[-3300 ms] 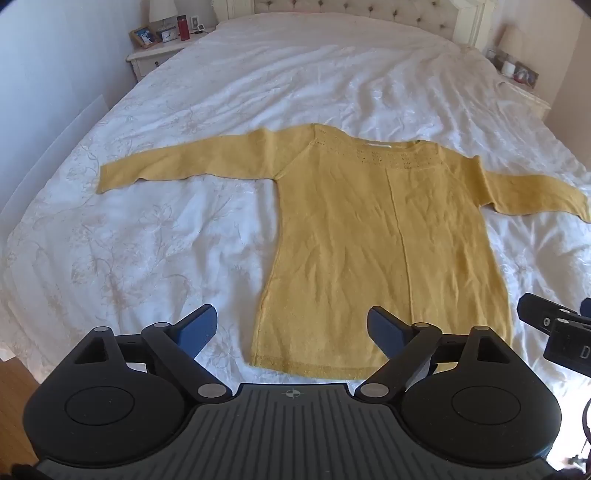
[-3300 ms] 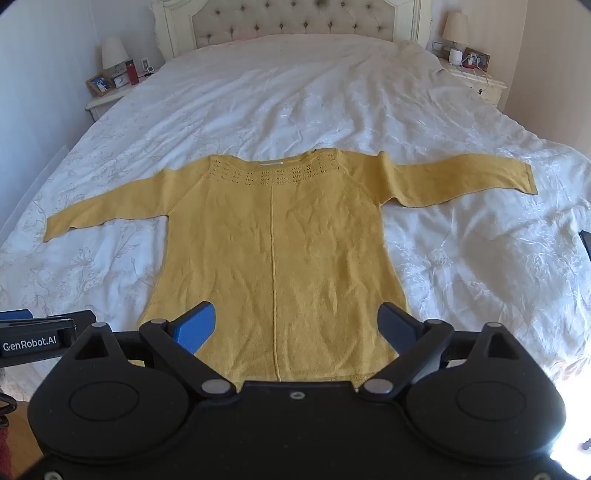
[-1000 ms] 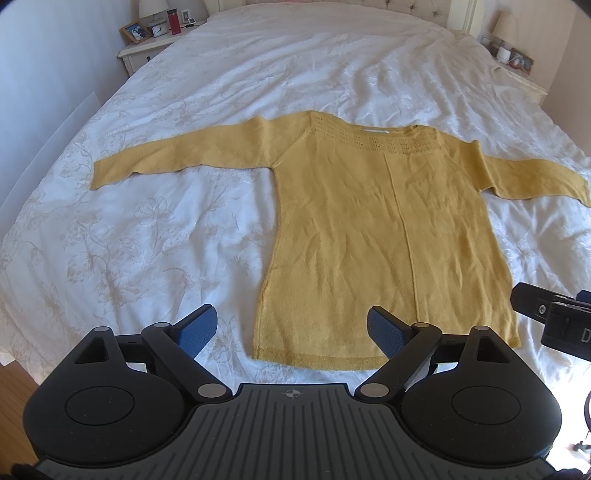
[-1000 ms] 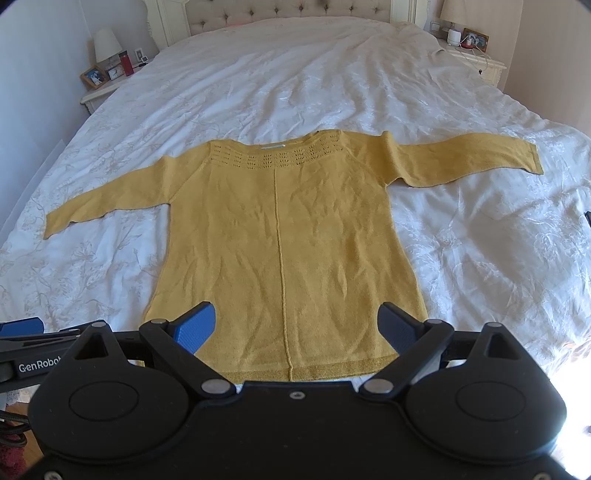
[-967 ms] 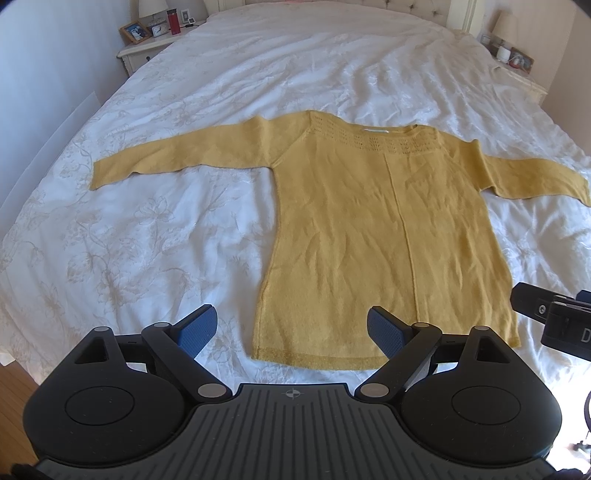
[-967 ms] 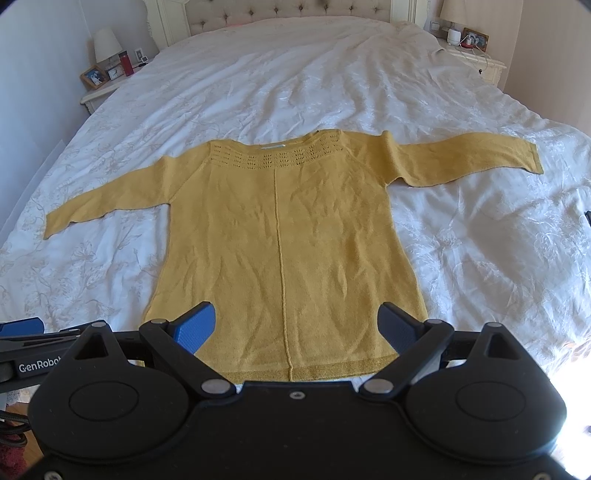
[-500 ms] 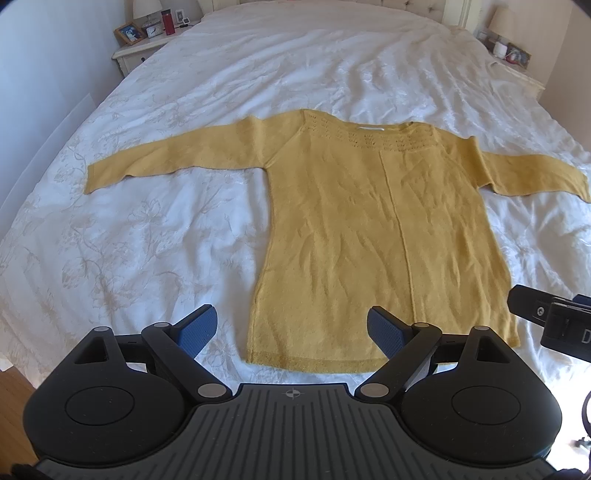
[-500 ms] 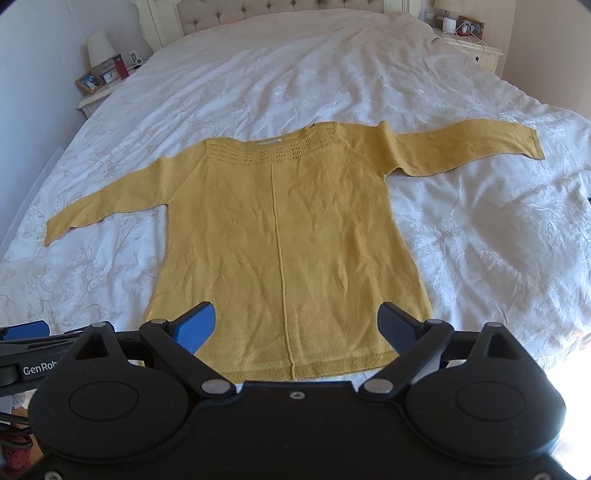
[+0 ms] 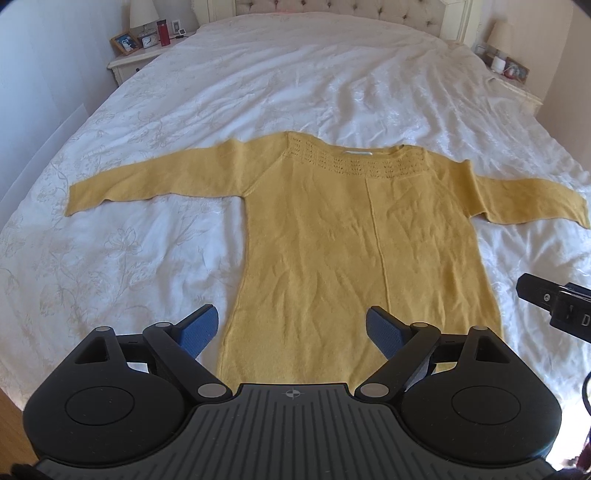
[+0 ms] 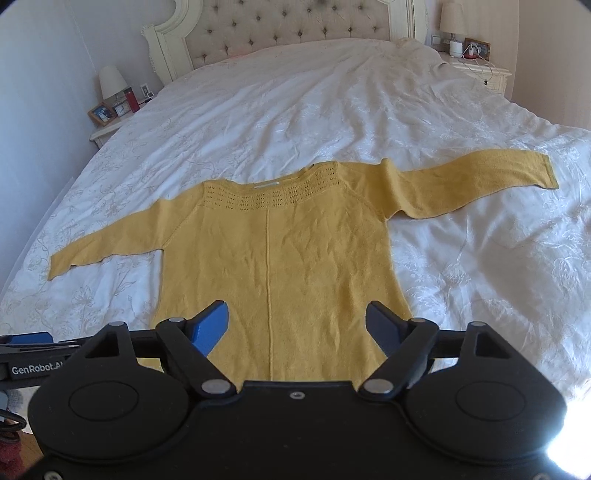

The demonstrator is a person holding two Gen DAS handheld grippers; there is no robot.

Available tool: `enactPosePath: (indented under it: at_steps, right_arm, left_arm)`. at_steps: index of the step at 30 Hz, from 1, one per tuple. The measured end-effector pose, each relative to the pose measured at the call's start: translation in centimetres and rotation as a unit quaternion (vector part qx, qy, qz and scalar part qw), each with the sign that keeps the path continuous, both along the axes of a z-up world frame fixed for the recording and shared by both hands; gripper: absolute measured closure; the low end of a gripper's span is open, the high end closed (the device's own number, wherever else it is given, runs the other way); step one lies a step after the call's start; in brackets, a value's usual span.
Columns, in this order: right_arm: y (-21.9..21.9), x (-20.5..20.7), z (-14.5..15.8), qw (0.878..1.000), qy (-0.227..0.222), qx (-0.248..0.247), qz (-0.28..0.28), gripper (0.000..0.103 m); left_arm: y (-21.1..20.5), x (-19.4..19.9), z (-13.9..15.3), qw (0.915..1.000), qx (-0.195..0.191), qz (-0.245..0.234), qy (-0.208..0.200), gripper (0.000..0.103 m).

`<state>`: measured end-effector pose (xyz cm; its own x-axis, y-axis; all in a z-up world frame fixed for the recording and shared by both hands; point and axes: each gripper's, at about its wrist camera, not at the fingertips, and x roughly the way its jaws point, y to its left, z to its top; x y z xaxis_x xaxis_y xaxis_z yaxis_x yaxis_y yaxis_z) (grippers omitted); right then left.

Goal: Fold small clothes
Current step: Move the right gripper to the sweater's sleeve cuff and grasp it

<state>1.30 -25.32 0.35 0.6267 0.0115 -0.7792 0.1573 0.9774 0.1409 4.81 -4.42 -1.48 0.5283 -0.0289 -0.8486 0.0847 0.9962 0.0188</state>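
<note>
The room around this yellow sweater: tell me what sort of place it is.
A home bedroom, most likely. The sweater lies on a wide bed with a tufted headboard, and a nightstand beside it holds a lamp and a framed photo.

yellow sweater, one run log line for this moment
phase: pre-grasp | yellow sweater: flat, unfolded on bed | left gripper: open, empty | right gripper: open, empty

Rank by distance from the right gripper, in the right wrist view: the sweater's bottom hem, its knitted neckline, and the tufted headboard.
From the right gripper, fingers open:
1. Bottom hem of the yellow sweater, just below and between the fingers.
2. Neckline, mid-bed, straight ahead.
3. Headboard, at the far end of the bed.
</note>
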Motion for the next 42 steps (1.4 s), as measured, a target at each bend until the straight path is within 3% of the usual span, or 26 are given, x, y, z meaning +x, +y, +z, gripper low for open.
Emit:
enactPosePath:
  at_steps: [5, 7, 15, 19, 26, 32, 38, 42]
  right_arm:
    - [-5.6, 3.4, -1.1, 1.0, -0.01, -0.021, -0.007, 0.032]
    - [-8.1, 4.7, -1.6, 1.0, -0.011, -0.02, -0.011, 0.041]
    - [-19.1, 9.7, -3.5, 0.999, 0.008, -0.024, -0.047, 0.049]
    - [-25.7, 11.9, -4.9, 0.996, 0.027, -0.021, -0.081, 0.05]
    - [-36.0, 14.9, -6.5, 0.988, 0.047, -0.034, -0.144, 0.05]
    - [-40.9, 16.5, -8.1, 0.987, 0.056, -0.04, -0.147, 0.05]
    - [-45.0, 17.7, -11.8, 0.984, 0.091, 0.021, -0.152, 0.049]
    - [-46.6, 17.7, -13.3, 0.979, 0.082, 0.072, -0.174, 0.046]
  left_arm:
    - [-2.6, 2.4, 0.5, 0.9996, 0.003, 0.003, -0.028, 0.015]
    - [-3.6, 3.3, 0.6, 0.9991, -0.002, 0.008, -0.042, 0.015]
    - [-7.5, 6.5, 0.2, 0.9971, -0.013, 0.027, -0.07, 0.015]
    - [-9.4, 7.8, -0.4, 0.9981, 0.008, 0.029, -0.054, 0.015]
    - [-10.7, 9.3, -1.5, 0.999, 0.0, 0.044, -0.007, 0.016]
    - [-12.0, 10.7, -2.2, 0.9987, 0.008, 0.047, 0.014, 0.016]
    - [-13.0, 11.6, -2.6, 0.9984, 0.018, 0.046, 0.027, 0.016]
    - [-13.3, 12.1, -2.9, 0.9978, 0.019, 0.05, 0.038, 0.016]
